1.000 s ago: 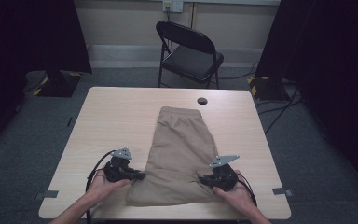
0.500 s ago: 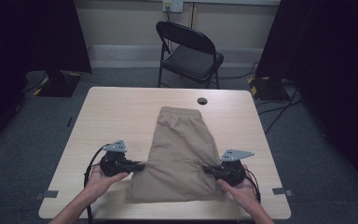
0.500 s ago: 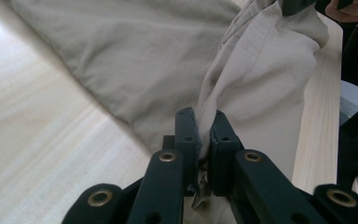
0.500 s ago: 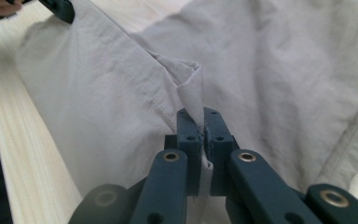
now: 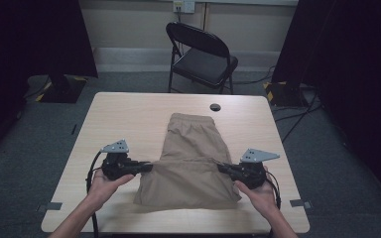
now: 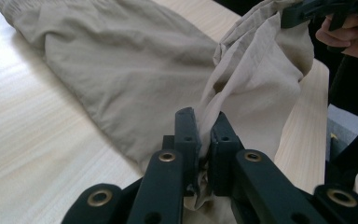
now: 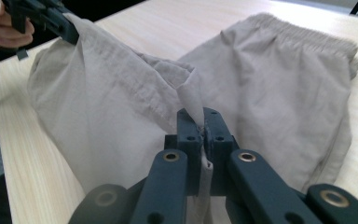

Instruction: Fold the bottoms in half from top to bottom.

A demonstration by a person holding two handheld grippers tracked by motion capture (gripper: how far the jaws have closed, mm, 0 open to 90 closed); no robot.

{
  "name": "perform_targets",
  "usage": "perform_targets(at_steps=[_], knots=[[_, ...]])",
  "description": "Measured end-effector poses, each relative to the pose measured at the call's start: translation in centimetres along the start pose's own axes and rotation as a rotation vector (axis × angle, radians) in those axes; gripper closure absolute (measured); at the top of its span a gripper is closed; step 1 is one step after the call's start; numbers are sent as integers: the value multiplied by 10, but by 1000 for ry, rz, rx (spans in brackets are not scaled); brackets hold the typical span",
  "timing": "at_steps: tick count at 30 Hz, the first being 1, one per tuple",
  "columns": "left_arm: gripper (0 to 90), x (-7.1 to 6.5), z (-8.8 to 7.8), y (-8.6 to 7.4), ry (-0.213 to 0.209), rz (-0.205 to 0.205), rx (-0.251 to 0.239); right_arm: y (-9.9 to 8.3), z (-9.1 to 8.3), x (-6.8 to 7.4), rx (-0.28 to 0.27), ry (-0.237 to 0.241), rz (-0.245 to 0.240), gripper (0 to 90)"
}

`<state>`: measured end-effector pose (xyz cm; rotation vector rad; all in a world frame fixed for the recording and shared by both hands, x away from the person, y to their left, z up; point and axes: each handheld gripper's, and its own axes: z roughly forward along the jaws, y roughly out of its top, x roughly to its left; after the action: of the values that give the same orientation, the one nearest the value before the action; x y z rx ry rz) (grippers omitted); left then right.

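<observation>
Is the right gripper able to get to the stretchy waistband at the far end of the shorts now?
Probably not yet: the right gripper is shut on the shorts near their hem, busy lifting; the waistband lies uncovered.

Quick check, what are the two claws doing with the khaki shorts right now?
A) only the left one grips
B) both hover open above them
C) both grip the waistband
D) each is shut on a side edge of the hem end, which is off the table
D: the left claw and right claw each pinch fabric of the shorts, whose waistband lies flat on the table.
</observation>
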<state>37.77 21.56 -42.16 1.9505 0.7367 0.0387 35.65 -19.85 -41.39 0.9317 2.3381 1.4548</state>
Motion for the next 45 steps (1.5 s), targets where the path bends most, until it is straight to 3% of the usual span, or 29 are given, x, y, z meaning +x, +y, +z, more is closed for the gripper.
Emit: perform_targets(at_steps=[8, 12, 15, 22, 30, 45], knots=[[848, -3, -7, 15, 11, 16, -44, 13, -7, -3, -42, -6, -1, 878], [848, -1, -5, 23, 26, 26, -33, 21, -8, -6, -56, -20, -13, 879], [848, 0, -9, 28, 25, 18, -71, 30, -10, -9, -78, -25, -16, 878], [849, 3, -12, 39, 36, 6, -97, 47, -10, -13, -98, -33, -31, 878], [849, 8, -15, 57, 64, 28, -91, 60, -10, -18, -109, -45, -41, 879], [849, 24, -12, 87, 105, 26, -107, 82, -5, -35, -145, -66, -38, 878]])
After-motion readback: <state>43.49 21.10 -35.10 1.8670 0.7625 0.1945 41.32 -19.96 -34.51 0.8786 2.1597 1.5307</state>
